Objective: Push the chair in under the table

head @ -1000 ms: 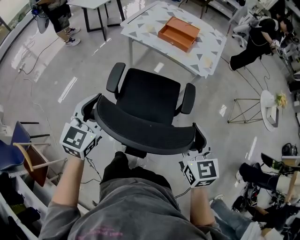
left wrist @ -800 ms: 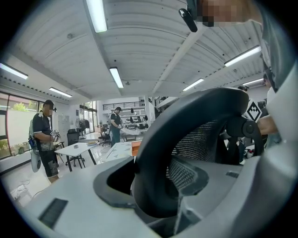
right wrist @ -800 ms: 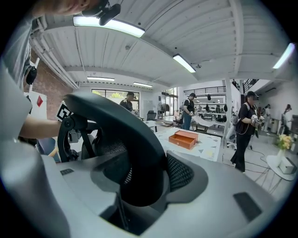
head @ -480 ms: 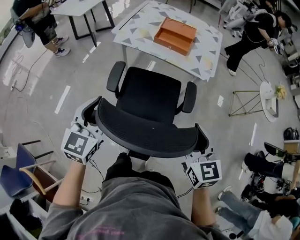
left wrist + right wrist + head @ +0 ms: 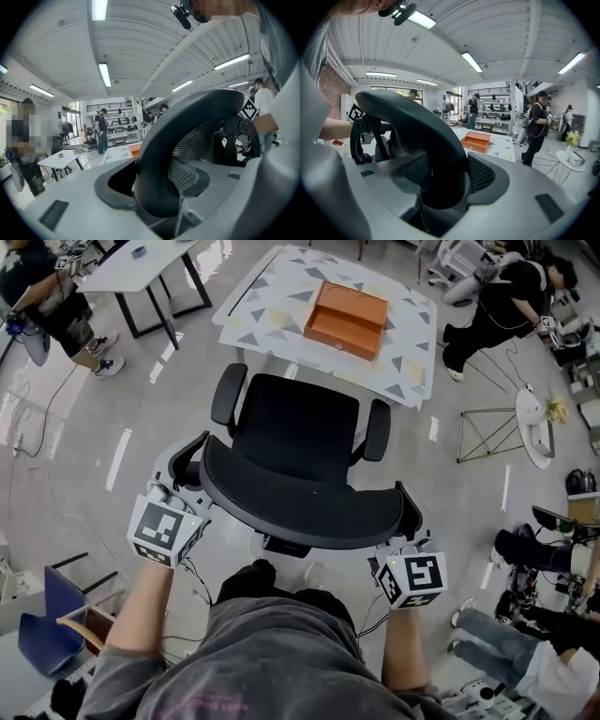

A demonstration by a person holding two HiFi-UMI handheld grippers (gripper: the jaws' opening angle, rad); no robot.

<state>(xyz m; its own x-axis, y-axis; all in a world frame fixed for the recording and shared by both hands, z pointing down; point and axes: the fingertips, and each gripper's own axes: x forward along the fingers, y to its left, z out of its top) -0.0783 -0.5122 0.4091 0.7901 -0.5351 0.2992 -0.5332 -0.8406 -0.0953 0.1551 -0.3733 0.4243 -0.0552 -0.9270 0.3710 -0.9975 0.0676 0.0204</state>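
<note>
Two grippers are fastened on the chair, one at each end of its curved backrest; the left gripper has its jaws spread wide and gripped round the left end of the mesh rim, and the right gripper is clamped the same way on the right end; in each gripper view the dark frame fills the gap between the jaws; the person stands right behind the chair, an arm out to either side of it; the chair is on the grey floor, facing the table, whose white top has a scatter of grey and yellow triangles; the front of the seat is close to the table's near edge, with the whole seat and both armrests in plain sight; an open orange box lies near the middle of the tabletop; another person in black stands beyond the table's right end, and a second white table stands off to the left.
</note>
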